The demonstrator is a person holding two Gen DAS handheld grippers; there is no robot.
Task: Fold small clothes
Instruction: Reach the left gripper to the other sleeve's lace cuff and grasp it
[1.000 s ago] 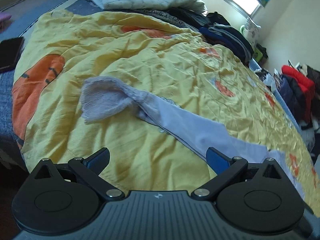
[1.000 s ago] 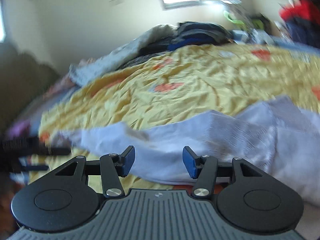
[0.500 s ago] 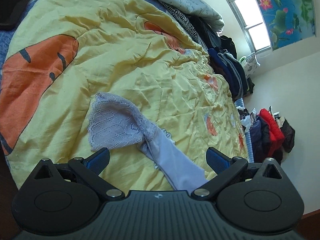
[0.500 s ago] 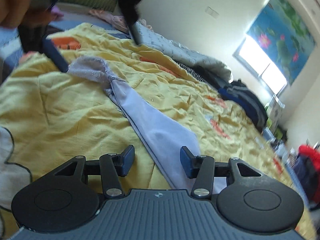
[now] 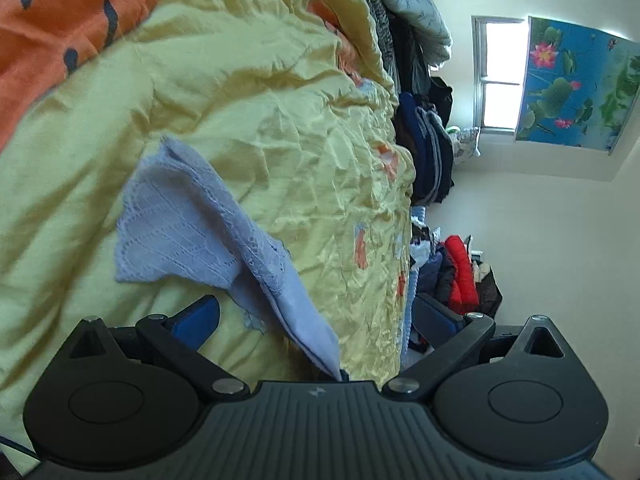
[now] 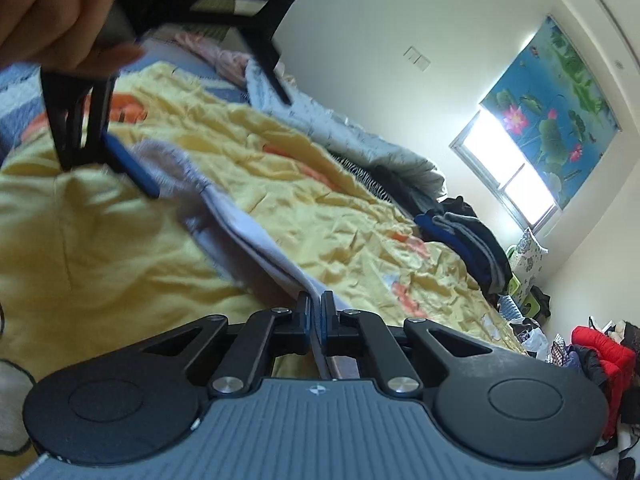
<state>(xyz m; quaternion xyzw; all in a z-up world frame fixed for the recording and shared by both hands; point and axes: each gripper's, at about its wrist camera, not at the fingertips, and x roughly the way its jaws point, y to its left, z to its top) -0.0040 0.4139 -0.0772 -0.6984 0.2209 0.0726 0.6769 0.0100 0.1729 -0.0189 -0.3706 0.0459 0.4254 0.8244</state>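
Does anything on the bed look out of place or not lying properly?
Yes. The small pale lilac garment with a lace end is twisted into a narrow strip across the crumpled yellow blanket, not lying flat. The right claw is shut on its plain end.

The small garment point(image 5: 188, 236) is pale lilac, lacy-knit at one end and plain at the other. It lies on a yellow bedspread point(image 5: 280, 128) with orange patches. The window blind point(image 6: 556, 120) shows pink lotus flowers on blue. A red jacket point(image 5: 460, 268) is piled by the wall.
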